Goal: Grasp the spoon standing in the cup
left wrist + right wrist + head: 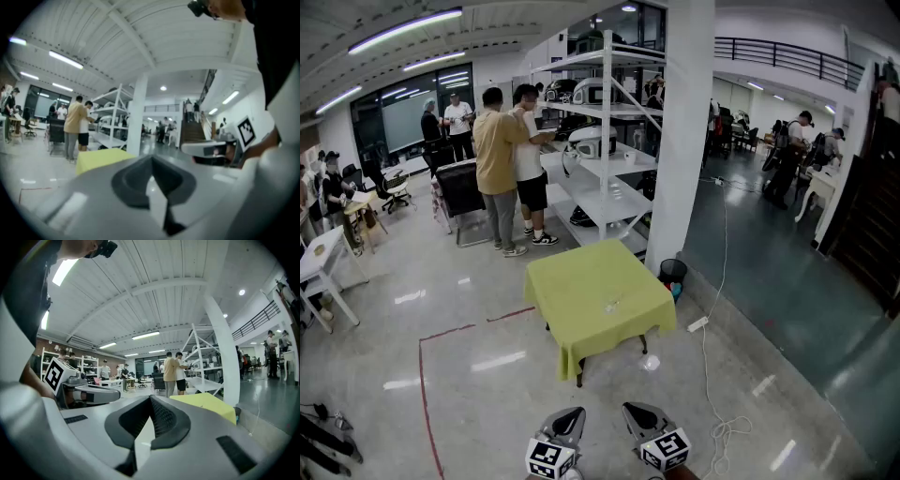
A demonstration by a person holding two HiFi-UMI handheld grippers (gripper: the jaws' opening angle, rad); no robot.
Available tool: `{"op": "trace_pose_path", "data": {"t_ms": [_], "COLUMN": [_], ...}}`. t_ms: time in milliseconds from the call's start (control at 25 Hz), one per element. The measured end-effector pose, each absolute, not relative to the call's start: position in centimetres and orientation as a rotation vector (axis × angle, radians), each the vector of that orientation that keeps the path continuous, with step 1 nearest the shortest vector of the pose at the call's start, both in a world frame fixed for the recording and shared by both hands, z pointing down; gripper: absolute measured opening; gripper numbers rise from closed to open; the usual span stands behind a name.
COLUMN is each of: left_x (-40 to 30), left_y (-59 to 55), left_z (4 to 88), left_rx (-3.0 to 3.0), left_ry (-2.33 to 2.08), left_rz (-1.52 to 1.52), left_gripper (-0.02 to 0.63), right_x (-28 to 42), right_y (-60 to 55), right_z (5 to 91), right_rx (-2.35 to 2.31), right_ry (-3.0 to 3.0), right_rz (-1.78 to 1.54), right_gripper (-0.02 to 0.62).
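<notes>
"Well short of the table (581, 291) — your fingers?"
"My left gripper (152, 160) and right gripper (151, 400), both pressed together on nothing. The cup (611, 306) sits on the yellow-green cloth, well apart — its spoon too small to tell."

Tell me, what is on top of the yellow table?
One small clear thing, probably the cup, sits on the yellow-green tablecloth. It is too far off to make out a spoon. The cloth covers the tabletop itself; only a leg shows below.
</notes>
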State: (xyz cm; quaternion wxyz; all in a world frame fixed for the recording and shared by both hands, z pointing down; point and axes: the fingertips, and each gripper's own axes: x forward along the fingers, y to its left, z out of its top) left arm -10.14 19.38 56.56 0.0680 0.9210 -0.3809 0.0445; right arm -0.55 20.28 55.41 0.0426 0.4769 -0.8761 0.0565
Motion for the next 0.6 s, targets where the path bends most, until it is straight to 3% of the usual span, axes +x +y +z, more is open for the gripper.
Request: {"op": "trace_pose_path", "data": {"t_ms": [600], "left_x": [-12.0], "left_y": [16.3], "left_z": [54.2], "left_rx": [2.817], "left_ry": [-1.167], "left_rz": [0.056], "left_gripper": [0.005], "right_x": [-3.9], "right_y": [18.1], "right_z": [51.8], "right_rx": [1.466], "right_ry": [-2.767], "right_rz": [0.011], "right_gripper": [0.005]}}
